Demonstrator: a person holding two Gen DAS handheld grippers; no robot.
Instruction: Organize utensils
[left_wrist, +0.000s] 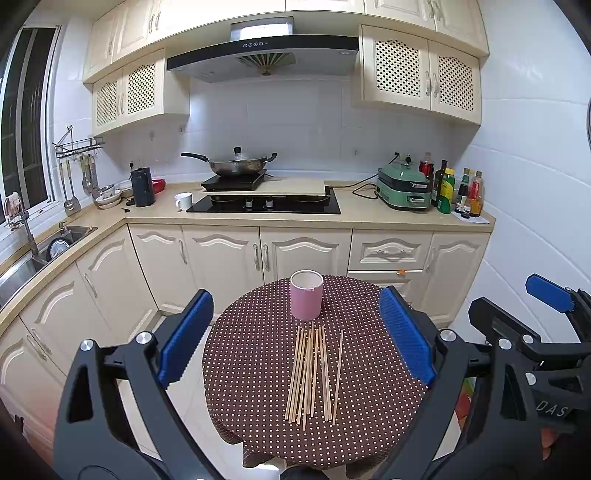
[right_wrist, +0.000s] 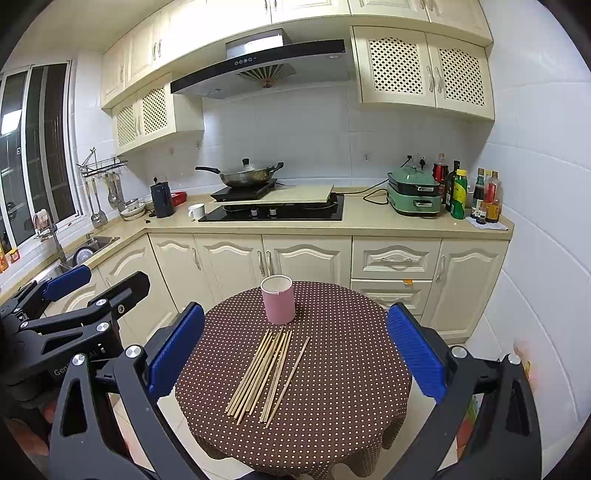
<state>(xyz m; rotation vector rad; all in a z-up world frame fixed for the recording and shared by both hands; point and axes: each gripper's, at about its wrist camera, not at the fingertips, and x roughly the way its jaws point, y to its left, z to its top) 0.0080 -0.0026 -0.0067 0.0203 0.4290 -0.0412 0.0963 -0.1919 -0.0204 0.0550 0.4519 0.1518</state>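
Left gripper (left_wrist: 295, 339): fingers spread wide, nothing between them, held above the near edge of the counter (left_wrist: 369, 406). Right gripper (right_wrist: 295, 350): same config, fingers apart and unloaded, just beside the left unit. Wooden chopsticks (left_wrist: 314, 373) lie flat in a loose bundle at counter ctr, one stick slightly apart on the right side. Pink cup (left_wrist: 306, 295) stands upright just beyond their far ends, apparently w/o contents. Status est.: approx. zero progress; no stick grasped or in cup. Remaining: pick up all sticks, load into cup.
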